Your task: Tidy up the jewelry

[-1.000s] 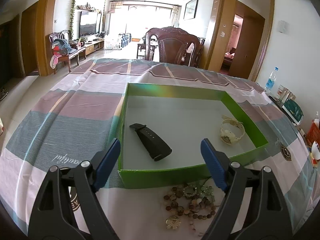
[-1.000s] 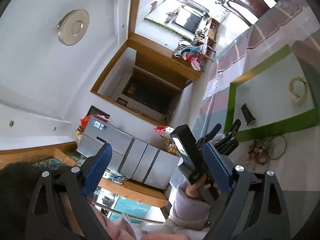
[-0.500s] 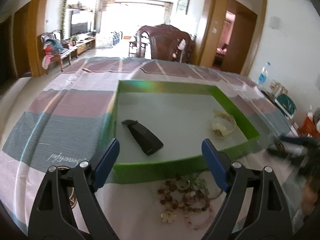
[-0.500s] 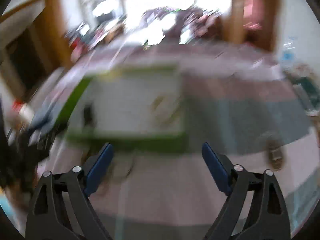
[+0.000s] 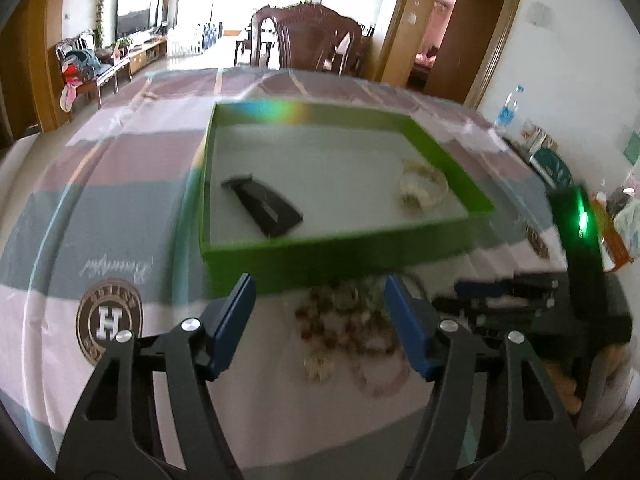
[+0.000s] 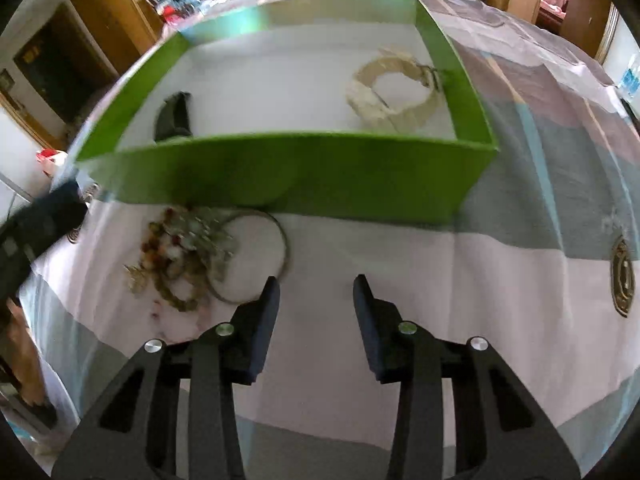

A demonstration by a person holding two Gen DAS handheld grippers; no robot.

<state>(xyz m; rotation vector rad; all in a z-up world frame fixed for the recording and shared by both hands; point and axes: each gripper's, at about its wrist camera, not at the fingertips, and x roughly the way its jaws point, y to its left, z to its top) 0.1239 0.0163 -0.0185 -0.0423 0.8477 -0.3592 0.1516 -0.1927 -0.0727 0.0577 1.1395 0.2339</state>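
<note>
A green box (image 5: 320, 244) with a white floor holds a black watch band (image 5: 262, 208) and a cream watch (image 5: 422, 188). A tangled pile of bead jewelry (image 5: 348, 332) lies on the tablecloth just in front of the box. My left gripper (image 5: 318, 292) hovers over the pile, jaws closing, pads not touching it. My right gripper (image 6: 316, 284) points down at bare cloth right of the bead pile (image 6: 180, 248) and a thin metal bangle (image 6: 256, 256). Its jaws are closing with nothing between them. The same box (image 6: 288, 168), band (image 6: 174, 118) and watch (image 6: 394, 96) show in the right wrist view.
The striped tablecloth (image 5: 100, 208) covers a large table. A water bottle (image 5: 506, 110) and small packages (image 5: 552, 160) stand at its right edge. A dark wooden chair (image 5: 312, 36) stands behind the table. The left gripper's black body (image 6: 36, 224) shows at the left edge.
The right gripper swung from pointing at the ceiling down to the table in front of the box, and its jaws narrowed. The left gripper tilted downward and its jaws narrowed somewhat.
</note>
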